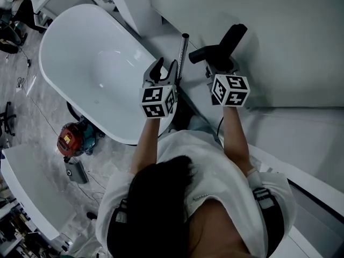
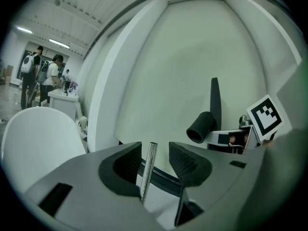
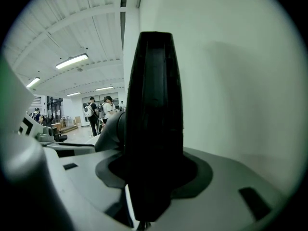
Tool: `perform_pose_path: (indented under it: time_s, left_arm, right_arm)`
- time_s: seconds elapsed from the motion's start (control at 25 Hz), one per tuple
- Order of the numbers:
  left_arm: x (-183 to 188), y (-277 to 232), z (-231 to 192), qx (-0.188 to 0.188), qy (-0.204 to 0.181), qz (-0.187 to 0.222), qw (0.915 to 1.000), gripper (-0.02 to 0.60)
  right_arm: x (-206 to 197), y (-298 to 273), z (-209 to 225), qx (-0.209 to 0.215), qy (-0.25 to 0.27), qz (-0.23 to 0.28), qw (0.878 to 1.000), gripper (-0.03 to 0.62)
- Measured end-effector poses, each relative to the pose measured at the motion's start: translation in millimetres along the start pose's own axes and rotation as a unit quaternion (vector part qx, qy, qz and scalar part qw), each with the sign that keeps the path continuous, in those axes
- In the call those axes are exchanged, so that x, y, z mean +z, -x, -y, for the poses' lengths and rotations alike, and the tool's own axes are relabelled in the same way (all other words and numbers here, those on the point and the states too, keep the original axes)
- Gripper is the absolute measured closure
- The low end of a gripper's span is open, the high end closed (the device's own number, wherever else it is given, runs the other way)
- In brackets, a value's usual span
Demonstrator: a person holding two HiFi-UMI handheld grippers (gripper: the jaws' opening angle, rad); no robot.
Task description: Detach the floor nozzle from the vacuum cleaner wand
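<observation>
The black floor nozzle (image 1: 232, 38) is off the wand, its round neck (image 1: 200, 54) pointing left with an open end. My right gripper (image 1: 220, 67) is shut on it; in the right gripper view the nozzle (image 3: 154, 105) fills the gap of the right gripper (image 3: 154, 174). The thin silver wand (image 1: 183, 52) stands upright beside my left gripper (image 1: 164, 70). In the left gripper view the wand (image 2: 148, 170) rises between the jaws of the left gripper (image 2: 155, 160), near the left one, with a gap on its right. The nozzle (image 2: 208, 121) shows there too, to the right.
A white bathtub (image 1: 91, 63) lies at the left. A red machine (image 1: 70, 138) sits on the floor by it. A pale wall panel (image 1: 279, 42) stands right behind the nozzle. People (image 2: 38, 76) stand far off at a counter.
</observation>
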State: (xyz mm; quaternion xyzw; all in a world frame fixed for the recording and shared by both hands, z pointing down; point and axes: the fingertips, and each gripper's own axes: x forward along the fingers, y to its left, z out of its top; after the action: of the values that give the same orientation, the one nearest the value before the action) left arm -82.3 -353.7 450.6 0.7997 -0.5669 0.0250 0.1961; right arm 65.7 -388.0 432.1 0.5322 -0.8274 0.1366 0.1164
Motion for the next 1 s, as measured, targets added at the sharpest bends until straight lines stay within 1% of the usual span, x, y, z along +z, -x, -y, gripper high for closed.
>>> perform_pose_path:
  time_s: [0.2,0.4,0.76,1.0]
  left_arm:
    - [-19,13,5,0.006,-0.019,0.000,0.9998,0.405]
    - [-9,18,15,0.004,-0.026,0.002,0.9996,0.407]
    - [-19,31,15,0.012,-0.034,-0.001,0.9994,0.423]
    - [-14,37,11,0.013,-0.029,0.002,0.9995,0.425]
  right_arm:
    - [-34,8,-7,-0.007,-0.001,-0.002,1.000,0.375]
    - [-33,14,-9,-0.019,0.009,-0.011,1.000,0.375]
    - [-56,24,-18,-0.032,0.014,-0.025,0.999,0.375]
    - [-54,28,-23,-0.036,0.027,-0.023,0.999,0.375]
